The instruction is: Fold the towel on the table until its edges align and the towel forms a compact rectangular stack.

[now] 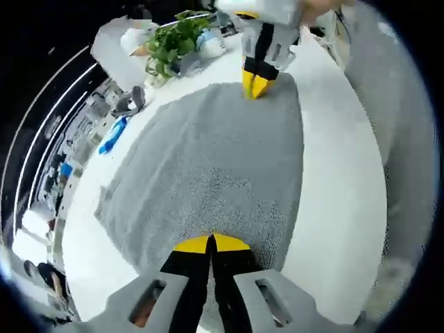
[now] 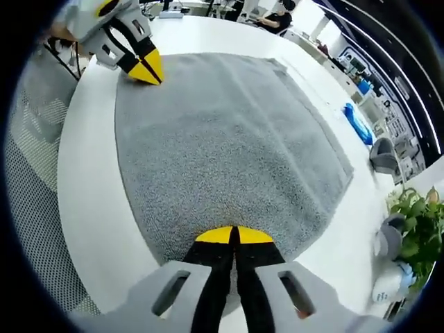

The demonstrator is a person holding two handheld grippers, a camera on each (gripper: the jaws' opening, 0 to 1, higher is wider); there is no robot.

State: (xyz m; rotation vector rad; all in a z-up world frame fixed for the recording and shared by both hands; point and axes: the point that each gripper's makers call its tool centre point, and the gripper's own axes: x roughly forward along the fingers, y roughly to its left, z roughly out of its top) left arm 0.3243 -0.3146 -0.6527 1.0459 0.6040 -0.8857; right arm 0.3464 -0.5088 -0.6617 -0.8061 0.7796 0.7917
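A grey towel (image 1: pixel 215 159) lies spread flat on the white table (image 1: pixel 340 194). In the left gripper view my left gripper (image 1: pixel 210 244) has its yellow-tipped jaws shut together on the towel's near corner. The right gripper (image 1: pixel 257 84) pinches the opposite corner along the same table-side edge. In the right gripper view the towel (image 2: pixel 229 139) stretches away from my right gripper (image 2: pixel 232 236), whose jaws are closed on the towel's edge. The left gripper (image 2: pixel 146 69) holds the far corner at the upper left.
A potted plant (image 1: pixel 173 41) with white cups stands past the towel, also seen as the plant (image 2: pixel 420 222). A blue object (image 1: pixel 111 137) and a grey item (image 1: pixel 130 103) lie beyond the towel's far edge. A person's grey clothing (image 2: pixel 35 139) borders the table's near edge.
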